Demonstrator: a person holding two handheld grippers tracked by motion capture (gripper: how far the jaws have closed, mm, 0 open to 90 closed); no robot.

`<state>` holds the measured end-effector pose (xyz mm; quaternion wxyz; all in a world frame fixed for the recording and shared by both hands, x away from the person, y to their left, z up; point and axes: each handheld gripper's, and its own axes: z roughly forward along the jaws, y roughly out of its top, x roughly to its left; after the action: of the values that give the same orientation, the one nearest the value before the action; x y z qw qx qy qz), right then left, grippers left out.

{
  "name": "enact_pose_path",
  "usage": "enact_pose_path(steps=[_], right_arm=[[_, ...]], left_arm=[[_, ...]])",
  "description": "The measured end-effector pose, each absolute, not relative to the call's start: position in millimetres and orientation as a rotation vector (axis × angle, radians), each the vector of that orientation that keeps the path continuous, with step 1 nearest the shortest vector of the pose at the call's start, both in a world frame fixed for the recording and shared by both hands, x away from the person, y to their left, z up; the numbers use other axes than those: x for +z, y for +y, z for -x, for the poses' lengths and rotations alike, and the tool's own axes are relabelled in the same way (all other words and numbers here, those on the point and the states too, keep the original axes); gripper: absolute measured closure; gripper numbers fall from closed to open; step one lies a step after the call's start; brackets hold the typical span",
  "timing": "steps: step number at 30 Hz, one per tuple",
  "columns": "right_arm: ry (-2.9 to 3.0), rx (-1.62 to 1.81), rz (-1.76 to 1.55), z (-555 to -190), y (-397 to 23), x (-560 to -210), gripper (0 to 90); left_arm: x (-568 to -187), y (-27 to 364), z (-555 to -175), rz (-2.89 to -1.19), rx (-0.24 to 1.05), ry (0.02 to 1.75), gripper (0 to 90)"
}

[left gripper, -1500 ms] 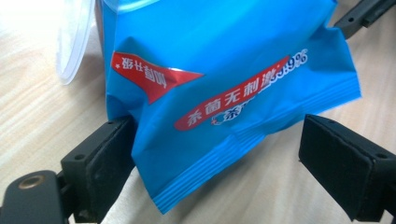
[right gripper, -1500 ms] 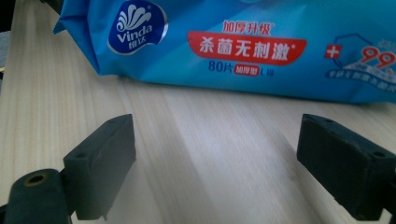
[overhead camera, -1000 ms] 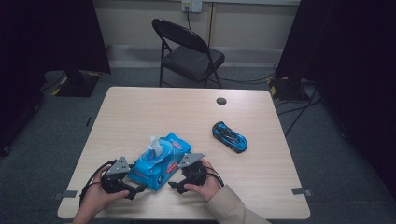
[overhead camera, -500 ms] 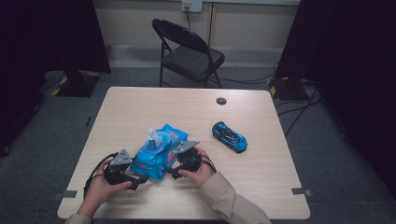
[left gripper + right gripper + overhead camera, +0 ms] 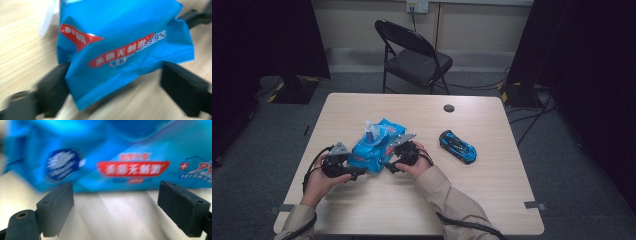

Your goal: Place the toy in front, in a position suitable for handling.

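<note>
A blue wet-wipes pack [image 5: 374, 145] with a white wipe sticking out of its top lies on the table's left half. My left gripper [image 5: 356, 171] is at its near left end. In the left gripper view the pack [image 5: 120, 45] reaches between the jaws of the left gripper [image 5: 116, 72], which have just been closing; one pad [image 5: 53, 90] is against the pack and the other stands apart. My right gripper [image 5: 389, 163] is at the pack's right side. In the right gripper view the right gripper [image 5: 117, 188] is open, with the pack [image 5: 130, 152] just past its tips.
A blue toy car [image 5: 457, 146] sits right of my right hand. A small black disc [image 5: 449, 108] lies near the far edge of the wooden table [image 5: 412, 205]. A black folding chair [image 5: 414, 55] stands behind the table.
The pack has slid away from the person and to the left. Both hands moved with it, one gripper staying on each side.
</note>
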<state>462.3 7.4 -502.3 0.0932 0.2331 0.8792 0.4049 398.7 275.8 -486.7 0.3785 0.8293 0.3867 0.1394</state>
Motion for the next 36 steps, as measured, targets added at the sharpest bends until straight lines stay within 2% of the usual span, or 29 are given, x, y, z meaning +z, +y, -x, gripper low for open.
enact_pose_path(steps=[1, 5, 15, 24, 31, 36], right_arm=[[2.617, 1.203, -0.676, -456.7, 3.2, -501.8, 12.9], [2.623, 1.205, -0.644, -434.2, -19.6, -497.7, 12.8], [2.589, 1.195, -0.691, -401.1, -77.7, -490.2, 12.8], [2.518, 1.195, -0.786, -401.2, -127.2, -480.8, 12.7], [2.446, 1.19, -0.856, -418.8, -158.7, -473.9, 12.4], [2.408, 1.187, -0.889, -433.3, -175.4, -470.6, 12.4]], left_arm=[[-487.5, 278.0, -393.5, -2.118, 0.352, 0.989, 14.6], [-492.6, 286.4, -373.8, -2.129, 0.33, 1.013, 15.9], [-499.0, 265.8, -342.5, -2.207, 0.234, 0.859, 16.7], [-503.0, 253.6, -339.7, -2.245, 0.307, 0.786, 14.7], [-507.4, 246.8, -339.8, -2.254, 0.294, 0.75, 0.9], [-507.5, 246.5, -339.8, -2.255, 0.294, 0.75, 0.0]])
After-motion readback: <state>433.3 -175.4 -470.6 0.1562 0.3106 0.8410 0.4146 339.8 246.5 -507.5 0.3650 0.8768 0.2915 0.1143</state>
